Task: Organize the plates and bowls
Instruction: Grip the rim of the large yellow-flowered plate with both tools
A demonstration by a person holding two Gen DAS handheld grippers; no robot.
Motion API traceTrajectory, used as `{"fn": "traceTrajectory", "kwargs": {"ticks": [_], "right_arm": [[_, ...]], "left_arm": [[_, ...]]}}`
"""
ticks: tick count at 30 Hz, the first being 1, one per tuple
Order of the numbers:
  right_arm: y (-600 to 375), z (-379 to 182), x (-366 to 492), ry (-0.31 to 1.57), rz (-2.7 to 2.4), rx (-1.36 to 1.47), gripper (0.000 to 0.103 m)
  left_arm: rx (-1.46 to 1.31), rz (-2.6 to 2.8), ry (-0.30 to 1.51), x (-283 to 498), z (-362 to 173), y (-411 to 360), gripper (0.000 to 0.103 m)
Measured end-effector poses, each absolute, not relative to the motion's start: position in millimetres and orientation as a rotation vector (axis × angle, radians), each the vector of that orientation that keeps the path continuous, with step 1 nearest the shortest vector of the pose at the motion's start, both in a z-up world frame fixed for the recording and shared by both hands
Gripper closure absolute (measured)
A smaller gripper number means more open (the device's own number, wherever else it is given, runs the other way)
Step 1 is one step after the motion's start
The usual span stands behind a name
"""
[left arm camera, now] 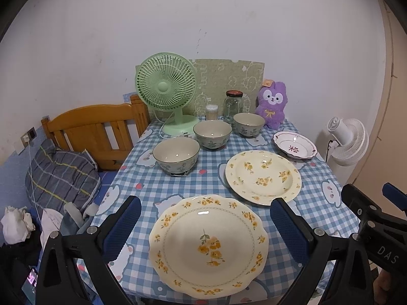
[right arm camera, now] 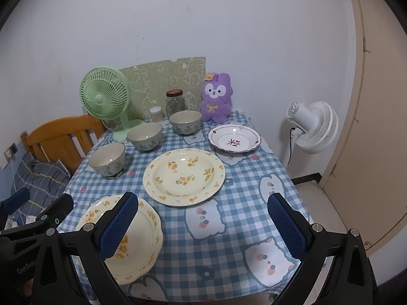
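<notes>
Three plates lie on the checked table. A scalloped cream plate with yellow flowers (left arm camera: 208, 246) (right arm camera: 138, 239) is nearest. A round cream flowered plate (left arm camera: 263, 176) (right arm camera: 183, 176) lies behind it. A small white plate with a red motif (left arm camera: 295, 144) (right arm camera: 234, 138) is at the back right. Three floral bowls stand in a diagonal row: near (left arm camera: 176, 155) (right arm camera: 107, 159), middle (left arm camera: 212, 134) (right arm camera: 144, 136), far (left arm camera: 248, 124) (right arm camera: 185, 122). My left gripper (left arm camera: 206, 231) is open above the scalloped plate. My right gripper (right arm camera: 203, 226) is open over bare cloth to the plate's right.
A green desk fan (left arm camera: 166, 94), a glass jar (left arm camera: 232, 106), a toothpick box (left arm camera: 211, 112) and a purple plush (left arm camera: 271, 105) line the table's back edge. A wooden bed frame (left arm camera: 94, 129) is at the left, a white floor fan (right arm camera: 313, 127) at the right.
</notes>
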State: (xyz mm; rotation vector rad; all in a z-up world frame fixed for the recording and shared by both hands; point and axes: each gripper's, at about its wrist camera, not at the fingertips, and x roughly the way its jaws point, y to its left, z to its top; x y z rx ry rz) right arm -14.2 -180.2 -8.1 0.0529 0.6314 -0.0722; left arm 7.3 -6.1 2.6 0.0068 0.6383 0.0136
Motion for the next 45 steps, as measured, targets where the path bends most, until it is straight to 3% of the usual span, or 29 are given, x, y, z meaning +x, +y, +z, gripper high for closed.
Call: {"fn": "traceTrajectory", "kwargs": {"ticks": [45], "right_arm": [[-181.3,-5.0,-14.5,0.648,-0.066,0.055,0.000]], "left_arm": [[0.004,0.018,0.643,8.8,1.6,-5.9,0.004]]}}
